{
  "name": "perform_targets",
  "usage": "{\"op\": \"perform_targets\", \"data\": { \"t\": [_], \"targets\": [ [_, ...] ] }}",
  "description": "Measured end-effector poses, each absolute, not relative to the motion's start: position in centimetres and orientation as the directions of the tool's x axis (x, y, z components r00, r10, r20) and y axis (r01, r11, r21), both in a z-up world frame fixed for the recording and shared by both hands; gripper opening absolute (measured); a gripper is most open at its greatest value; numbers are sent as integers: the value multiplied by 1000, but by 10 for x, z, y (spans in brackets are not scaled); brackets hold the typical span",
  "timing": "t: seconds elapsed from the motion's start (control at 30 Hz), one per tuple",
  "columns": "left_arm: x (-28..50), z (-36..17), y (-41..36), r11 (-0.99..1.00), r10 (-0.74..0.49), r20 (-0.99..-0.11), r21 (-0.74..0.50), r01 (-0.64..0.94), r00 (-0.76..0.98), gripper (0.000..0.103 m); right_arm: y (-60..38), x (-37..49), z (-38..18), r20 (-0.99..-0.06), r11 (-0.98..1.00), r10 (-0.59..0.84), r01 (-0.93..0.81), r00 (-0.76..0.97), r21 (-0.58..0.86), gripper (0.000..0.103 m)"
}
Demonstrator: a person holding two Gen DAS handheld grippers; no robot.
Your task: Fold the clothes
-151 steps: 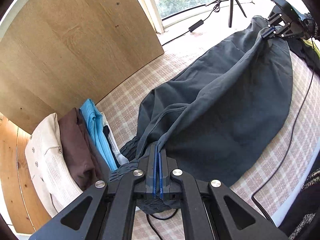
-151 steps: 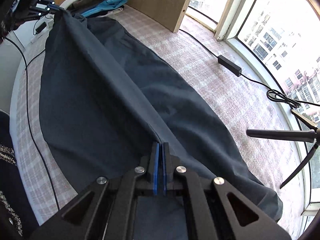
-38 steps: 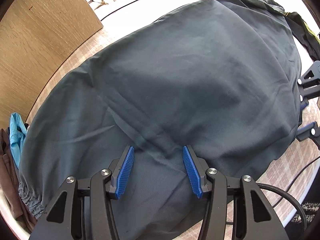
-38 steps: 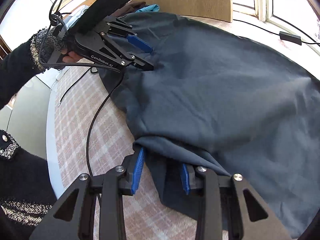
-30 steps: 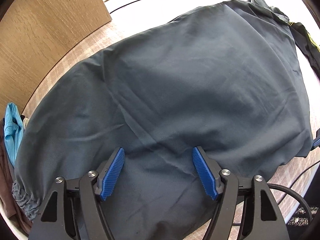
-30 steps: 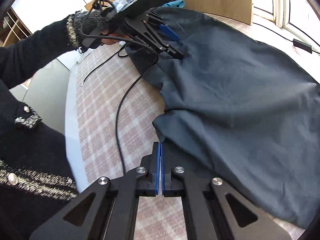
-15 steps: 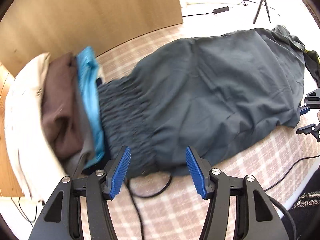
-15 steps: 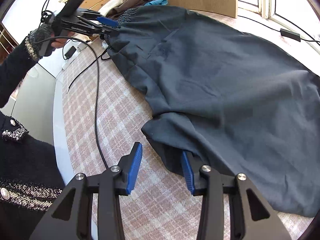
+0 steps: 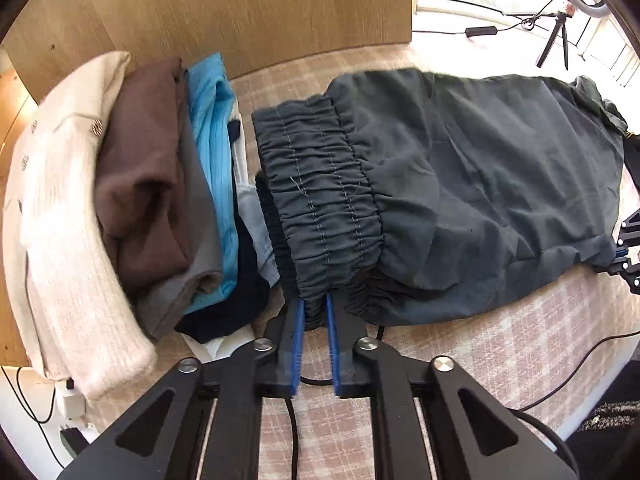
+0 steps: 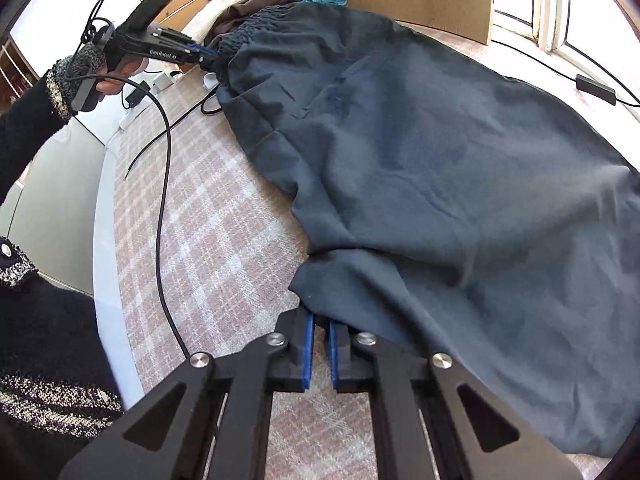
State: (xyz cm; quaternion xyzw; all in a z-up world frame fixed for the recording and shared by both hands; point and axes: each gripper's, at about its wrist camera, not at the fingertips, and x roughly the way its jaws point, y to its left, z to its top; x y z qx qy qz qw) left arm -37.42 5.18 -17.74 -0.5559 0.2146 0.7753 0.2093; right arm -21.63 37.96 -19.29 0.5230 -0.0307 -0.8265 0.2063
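Dark grey trousers (image 9: 480, 184) lie along the checked bed cover (image 9: 460, 352), elastic waistband (image 9: 320, 208) toward me in the left wrist view. My left gripper (image 9: 315, 312) is shut on the near corner of the waistband. It also shows in the right wrist view (image 10: 208, 56), at the waistband. My right gripper (image 10: 319, 326) is shut on the near edge of the trousers (image 10: 440, 152) by the leg end. Its black frame shows at the right edge of the left wrist view (image 9: 626, 256).
A stack of folded clothes (image 9: 132, 200), cream, brown, grey and blue, lies left of the waistband against a wooden board (image 9: 224, 12). A black cable (image 10: 162, 168) runs across the cover. A tripod (image 9: 556, 36) and a power adapter (image 10: 596, 88) are on the floor beyond.
Both grippers were open half a second ago. Now each has closed on the trousers, the left on the waistband corner, the right on the near edge by the leg end.
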Motion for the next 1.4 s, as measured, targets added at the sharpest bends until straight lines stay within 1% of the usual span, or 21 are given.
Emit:
{"op": "perform_targets", "data": {
  "t": [0.07,0.13,0.23,0.33,0.37,0.4,0.43,0.53,0.57,0.63,0.7,0.73,0.83,0.93,1.0,1.07,1.1,1.13,1.2,1.3,1.4],
  "targets": [
    [-376,-165,47,-820,57,-941,146,-554,-334,8,380,-211,-188,-846,-910,-379,319,-375,266,5],
    [-387,-167,41,-835,12,-938,180,-519,-346,8,382,-207,-182,-838,-906,-389,322,-382,274,5],
    [-398,-188,38,-854,-41,-952,190,-484,-302,8,383,-201,-185,-839,-902,-400,321,-369,289,5],
    [-403,-212,41,-852,-90,-956,220,-475,-280,6,370,-199,-198,-868,-903,-372,344,-330,256,5],
    [-404,-217,43,-839,-128,-947,261,-478,-293,1,366,-197,-200,-877,-906,-351,355,-327,230,5],
    [-406,-220,43,-827,-161,-936,301,-475,-314,0,367,-195,-199,-881,-906,-341,362,-326,217,5],
    [-409,-221,41,-829,-173,-932,312,-464,-317,0,368,-195,-199,-884,-907,-337,365,-324,212,5],
    [-416,-218,33,-860,-128,-949,251,-445,-287,0,371,-193,-197,-891,-907,-324,373,-317,197,5],
    [-414,-215,32,-858,-117,-950,243,-452,-289,5,372,-193,-197,-894,-906,-320,376,-315,192,5],
    [-407,-199,30,-868,-85,-945,225,-442,-315,5,374,-192,-197,-895,-907,-320,372,-310,196,5],
    [-400,-184,28,-878,-52,-938,206,-432,-343,8,377,-192,-197,-894,-910,-324,360,-310,205,5],
    [-396,-172,31,-880,-16,-930,187,-437,-366,9,378,-192,-197,-893,-912,-326,354,-311,209,5],
    [-386,-152,60,-840,92,-911,147,-523,-403,10,382,-195,-197,-890,-912,-339,340,-304,231,5],
    [-384,-155,93,-769,157,-909,133,-625,-387,15,385,-197,-196,-895,-909,-339,345,-291,232,5],
    [-405,-179,133,-739,149,-917,145,-658,-369,15,386,-197,-196,-896,-907,-342,348,-282,237,5],
    [-424,-205,146,-732,50,-916,238,-639,-399,15,388,-196,-195,-896,-904,-349,351,-276,244,5],
    [-436,-221,146,-739,-31,-915,292,-607,-402,15,390,-195,-195,-893,-901,-359,351,-272,256,5],
    [-451,-237,144,-756,-83,-925,301,-581,-370,14,392,-192,-192,-888,-896,-371,355,-273,265,5],
    [-460,-242,144,-768,-65,-924,287,-572,-376,14,395,-189,-187,-877,-889,-391,362,-279,281,5],
    [-461,-244,150,-729,-97,-917,329,-600,-386,14,399,-183,-183,-870,-888,-399,359,-289,288,5],
    [-455,-237,143,-720,-84,-918,326,-613,-389,13,398,-176,-188,-887,-901,-371,337,-277,272,5]
  ]
}}
